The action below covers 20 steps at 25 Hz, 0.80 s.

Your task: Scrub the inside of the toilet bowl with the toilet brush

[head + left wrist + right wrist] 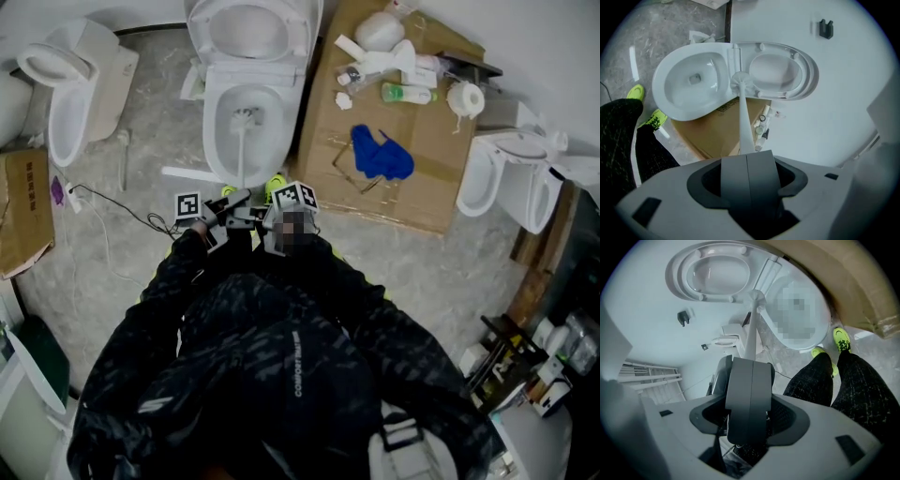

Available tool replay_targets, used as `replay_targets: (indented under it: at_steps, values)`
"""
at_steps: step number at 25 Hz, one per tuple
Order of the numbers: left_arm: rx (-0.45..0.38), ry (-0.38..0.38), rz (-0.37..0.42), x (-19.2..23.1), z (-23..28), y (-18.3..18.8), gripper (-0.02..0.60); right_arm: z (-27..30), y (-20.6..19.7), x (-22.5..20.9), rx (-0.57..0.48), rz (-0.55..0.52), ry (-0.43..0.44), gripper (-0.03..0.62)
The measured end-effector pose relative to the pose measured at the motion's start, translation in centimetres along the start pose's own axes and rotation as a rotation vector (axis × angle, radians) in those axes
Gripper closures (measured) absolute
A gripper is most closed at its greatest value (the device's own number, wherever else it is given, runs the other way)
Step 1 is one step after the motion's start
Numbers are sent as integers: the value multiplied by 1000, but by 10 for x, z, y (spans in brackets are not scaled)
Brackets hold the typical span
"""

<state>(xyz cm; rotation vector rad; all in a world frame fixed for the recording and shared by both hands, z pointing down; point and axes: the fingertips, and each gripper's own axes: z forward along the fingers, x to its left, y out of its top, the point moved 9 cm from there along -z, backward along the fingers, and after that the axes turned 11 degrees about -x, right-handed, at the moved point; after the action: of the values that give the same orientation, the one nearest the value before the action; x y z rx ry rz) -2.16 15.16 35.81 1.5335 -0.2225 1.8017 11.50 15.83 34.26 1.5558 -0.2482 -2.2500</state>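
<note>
Dark jacket sleeves (178, 281) of the person fill 6 o'clock of the head view. Both grippers are held close together just ahead of them, at centre.

Left gripper (747, 155): fingers pressed together with no gap showing, and the white handle comes out straight past their tips. Judged to be clamped on the toilet brush (243, 141).

Right gripper (751, 363): fingers likewise closed flat on each other, with the same handle running on toward 12 o'clock. Judged a second grip on the handle, next to the left one.

Brush position: the handle slants from the grippers up to 12 o'clock. The bristle head is inside the toilet bowl (214, 103), low near the drain. Lid (248, 28) is raised.

Surroundings: cardboard sheet (412, 202) at 2 o'clock carries bottles and a blue glove-like item (380, 155). Spare toilets stand at 10 and 3 o'clock.

Progress (judgement): the brush is in hand and in the bowl, so scrubbing looks started or about to start. No foam or scrub marks are visible, so I cannot tell how much of the wall is done. The side walls and the underside of the rim probably remain.
</note>
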Motion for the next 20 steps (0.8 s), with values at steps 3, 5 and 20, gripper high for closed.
replay_targets:
  at_steps: [3, 5, 20]
  values:
    - [3, 12, -20, 12, 12, 27, 344, 14, 24, -6, -30, 13, -8, 338]
    - [7, 10, -36, 23, 20, 45, 344, 26, 39, -13, -59, 25, -14, 338]
    - [74, 13, -110, 167, 95, 187, 344, 131, 165, -131, -179, 86, -45, 342]
